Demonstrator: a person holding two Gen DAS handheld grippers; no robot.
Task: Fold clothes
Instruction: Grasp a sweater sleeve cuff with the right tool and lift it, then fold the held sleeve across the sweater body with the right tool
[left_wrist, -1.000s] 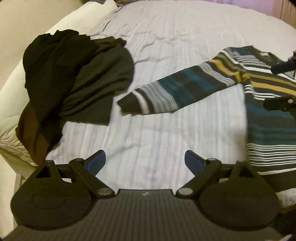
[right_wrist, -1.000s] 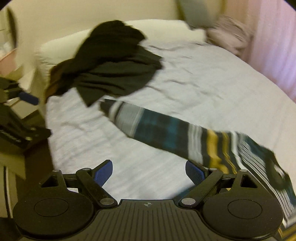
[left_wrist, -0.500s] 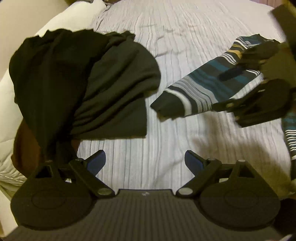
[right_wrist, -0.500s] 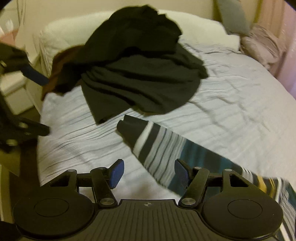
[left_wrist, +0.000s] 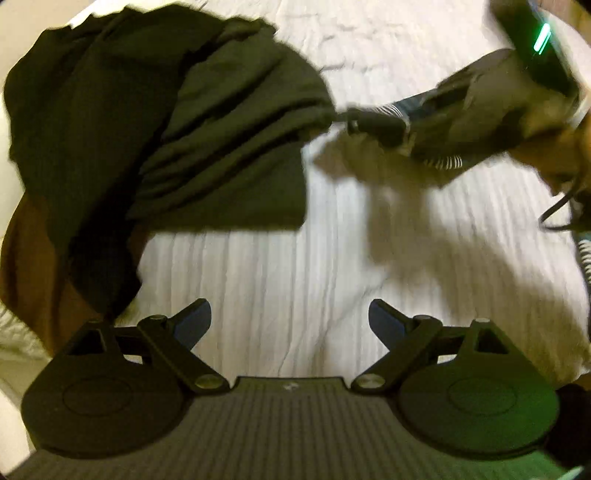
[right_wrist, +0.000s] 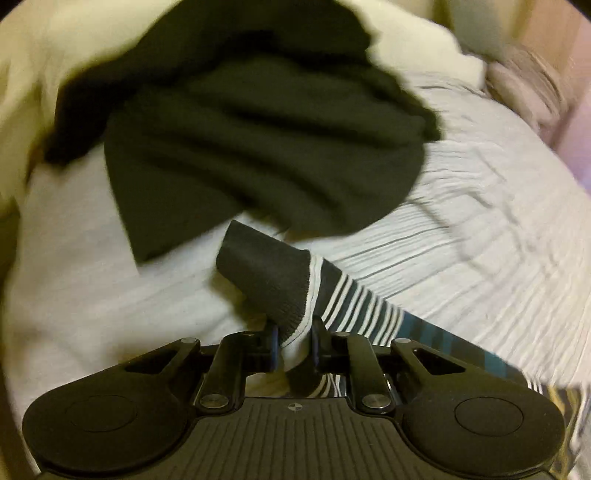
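Observation:
A striped sweater lies on the bed; its sleeve, with a black ribbed cuff and white, black and teal stripes, runs into my right gripper, which is shut on it just behind the cuff. In the left wrist view my right gripper shows at the upper right, over the sleeve end, most of which it hides. My left gripper is open and empty above the bare sheet, near the bed's front edge.
A heap of dark clothes with a brown garment under it lies at the left, also just beyond the cuff in the right wrist view. The striped grey sheet covers the bed. Pillows lie at the far end.
My right gripper has moved onto the sleeve cuff and shut on it. My left gripper has moved closer to the dark heap and stays open.

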